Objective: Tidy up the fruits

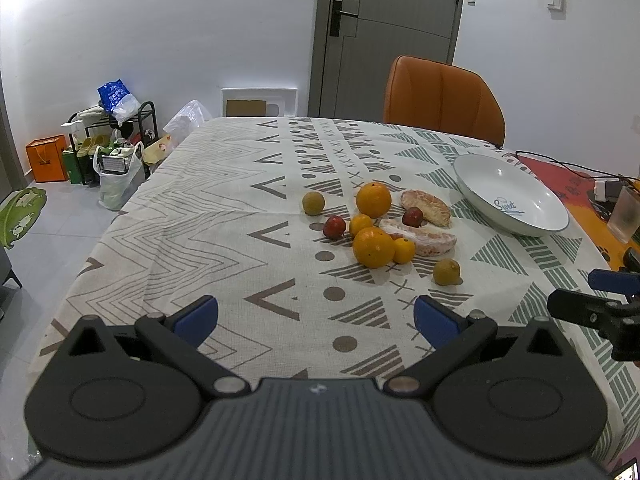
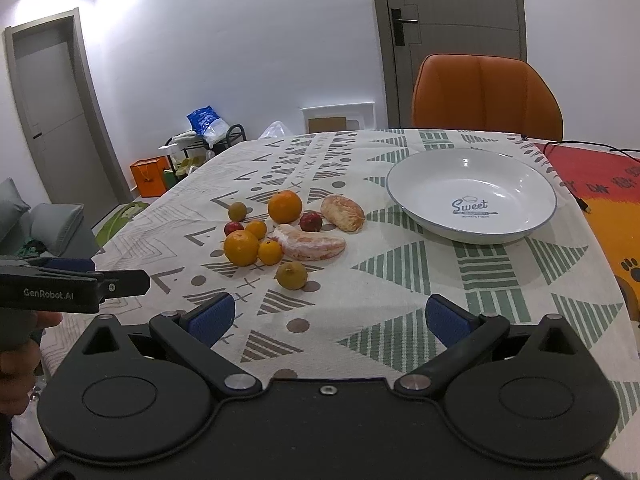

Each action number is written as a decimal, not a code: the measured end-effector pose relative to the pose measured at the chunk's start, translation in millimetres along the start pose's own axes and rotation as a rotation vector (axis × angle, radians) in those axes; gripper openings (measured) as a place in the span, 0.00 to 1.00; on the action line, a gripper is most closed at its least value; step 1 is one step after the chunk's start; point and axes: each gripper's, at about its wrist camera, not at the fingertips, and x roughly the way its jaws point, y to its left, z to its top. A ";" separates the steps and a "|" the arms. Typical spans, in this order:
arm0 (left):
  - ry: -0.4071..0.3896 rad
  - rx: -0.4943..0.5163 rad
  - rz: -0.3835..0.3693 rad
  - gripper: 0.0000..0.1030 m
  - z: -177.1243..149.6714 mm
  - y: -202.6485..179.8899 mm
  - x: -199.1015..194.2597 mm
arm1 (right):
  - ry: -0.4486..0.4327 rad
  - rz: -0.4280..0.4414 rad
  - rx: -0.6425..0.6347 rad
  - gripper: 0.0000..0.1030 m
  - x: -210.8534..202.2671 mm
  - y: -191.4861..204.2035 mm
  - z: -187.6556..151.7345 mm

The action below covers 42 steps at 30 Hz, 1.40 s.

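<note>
The fruits lie clustered mid-worktop on the patterned cloth: oranges, small red and yellow-green ones, and two peeled pomelo segments. To their right, apart from them, sits a white bowl with nothing in it. The left gripper and right gripper both hover spread wide, holding nothing. Only the right view shows a hand; only the left view shows a glass near the worktop's right edge. Bare cloth lies between grippers and fruit.
</note>
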 end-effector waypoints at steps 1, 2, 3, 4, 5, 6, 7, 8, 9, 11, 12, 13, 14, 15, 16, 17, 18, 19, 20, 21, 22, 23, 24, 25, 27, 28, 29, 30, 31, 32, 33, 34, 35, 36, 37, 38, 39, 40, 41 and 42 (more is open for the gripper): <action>0.000 0.000 0.000 1.00 0.0 -0.1 0.1 | -0.001 -0.001 -0.001 1.00 0.0 0.1 -0.1; 0.001 0.000 0.001 1.00 0.0 -0.3 0.0 | -0.001 -0.002 -0.002 1.00 -0.2 0.3 -0.1; 0.001 0.000 0.000 1.00 0.1 -0.2 0.0 | -0.001 -0.002 -0.002 1.00 -0.2 1.0 0.0; 0.001 0.001 -0.001 1.00 0.0 -0.3 -0.1 | -0.001 -0.003 -0.003 1.00 -0.4 1.0 0.0; 0.001 0.001 0.000 1.00 0.0 -0.4 -0.1 | -0.001 -0.003 -0.003 1.00 -0.1 0.8 0.0; 0.000 0.001 0.001 1.00 -0.1 -0.3 0.0 | -0.001 -0.003 -0.004 1.00 -0.1 0.8 0.1; 0.001 0.000 0.001 1.00 0.0 -0.7 -0.1 | -0.001 -0.002 -0.004 1.00 0.0 0.6 0.0; 0.001 0.001 0.001 1.00 -0.2 -0.7 -0.1 | 0.000 -0.003 -0.004 1.00 0.1 0.7 -0.1; 0.002 0.000 0.002 1.00 -0.5 -0.2 0.0 | 0.001 -0.004 -0.003 1.00 0.4 0.4 0.0; 0.007 0.001 0.006 1.00 -0.4 -0.2 1.0 | 0.002 -0.003 -0.001 1.00 1.4 -0.3 -0.1; 0.009 0.001 0.006 1.00 -0.1 -0.3 1.6 | 0.002 -0.005 -0.002 1.00 1.6 -0.3 -0.1; 0.011 0.001 0.005 1.00 -0.5 -0.2 2.1 | 0.002 -0.006 -0.002 1.00 1.7 -0.4 -0.1; 0.014 0.002 0.004 1.00 -0.9 -0.2 3.1 | 0.003 -0.007 -0.002 1.00 2.2 -0.9 -0.3; 0.016 0.004 0.004 1.00 -1.1 -0.2 4.1 | 0.003 -0.006 -0.002 1.00 2.9 -1.5 -0.8; 0.019 0.006 0.004 1.00 -1.6 -0.1 5.2 | 0.002 -0.002 -0.001 1.00 3.6 -2.2 -1.2; 0.024 0.008 0.008 1.00 -2.1 0.0 7.3 | 0.001 0.005 0.001 1.00 4.4 -3.1 -1.4; 0.028 0.008 0.012 1.00 -2.7 0.3 9.5 | 0.001 0.010 0.006 1.00 5.2 -3.7 -1.8; 0.031 0.007 0.015 1.00 -3.3 0.8 11.6 | 0.000 0.014 0.011 1.00 6.1 -4.2 -2.0; 0.030 0.005 0.013 1.00 -4.2 1.5 13.5 | 0.000 0.019 0.014 1.00 7.7 -5.1 -2.1; 0.027 0.003 0.009 1.00 -5.2 2.0 15.8 | 0.000 0.022 0.013 1.00 8.7 -5.4 -2.2; 0.028 0.001 0.010 1.00 -5.8 2.2 18.2 | 0.001 0.022 0.011 1.00 10.0 -5.7 -2.3; 0.030 0.003 0.015 1.00 -6.7 1.9 21.3 | -0.001 0.025 0.008 1.00 11.1 -6.2 -2.5; 0.029 0.007 0.020 1.00 -7.4 1.2 24.1 | -0.002 0.029 0.008 1.00 12.5 -6.8 -2.8; 0.024 0.012 0.022 1.00 -8.0 0.1 26.8 | 0.001 0.033 0.013 1.00 14.5 -8.3 -2.8; 0.019 0.019 0.021 1.00 -8.6 -0.7 30.8 | 0.009 0.047 0.023 1.00 19.5 -11.5 -3.2; 0.019 0.021 0.017 1.00 -8.1 -1.4 33.7 | 0.010 0.055 0.027 1.00 22.1 -12.9 -3.5; 0.017 0.022 0.013 1.00 -7.4 -1.8 36.0 | 0.007 0.058 0.028 1.00 24.6 -13.7 -3.2; 0.015 0.021 0.009 1.00 -6.6 -1.9 38.2 | 0.001 0.061 0.026 1.00 25.9 -14.1 -3.1; 0.012 0.019 0.007 1.00 -5.3 -2.4 40.1 | -0.008 0.066 0.024 1.00 27.0 -14.3 -3.3; 0.008 0.015 0.003 1.00 -4.1 -2.5 42.5 | -0.016 0.075 0.023 0.99 28.1 -14.7 -3.5; 0.006 0.011 0.002 1.00 -3.0 -2.6 44.4 | -0.020 0.084 0.024 0.99 29.8 -14.8 -3.7; 0.004 0.010 0.001 1.00 -1.9 -3.0 46.9 | -0.017 0.092 0.027 0.99 32.2 -15.3 -3.4; 0.003 0.010 0.000 1.00 -1.0 -3.6 49.3 | -0.010 0.100 0.029 0.96 35.3 -15.9 -2.9; 0.002 0.009 0.000 1.00 -0.1 -4.1 51.9 | -0.005 0.104 0.031 0.94 38.8 -16.6 -2.6; 0.001 0.006 0.001 0.99 0.7 -4.7 54.5 | 0.003 0.105 0.033 0.92 43.0 -17.0 -2.3; -0.001 0.001 -0.005 0.98 1.4 -4.6 56.7 | 0.009 0.107 0.032 0.89 46.0 -17.2 -2.0; -0.003 -0.006 -0.014 0.98 2.3 -4.1 59.2 | 0.013 0.108 0.028 0.88 49.3 -17.2 -2.0; -0.005 -0.011 -0.017 0.98 3.0 -4.1 60.8 | 0.018 0.111 0.025 0.87 53.1 -16.9 -1.6; -0.008 -0.013 -0.018 0.98 3.8 -4.0 62.4 | 0.021 0.115 0.024 0.86 55.6 -16.6 -1.6; -0.010 -0.013 -0.021 0.97 4.6 -4.4 64.3 | 0.024 0.122 0.024 0.86 58.6 -16.5 -1.1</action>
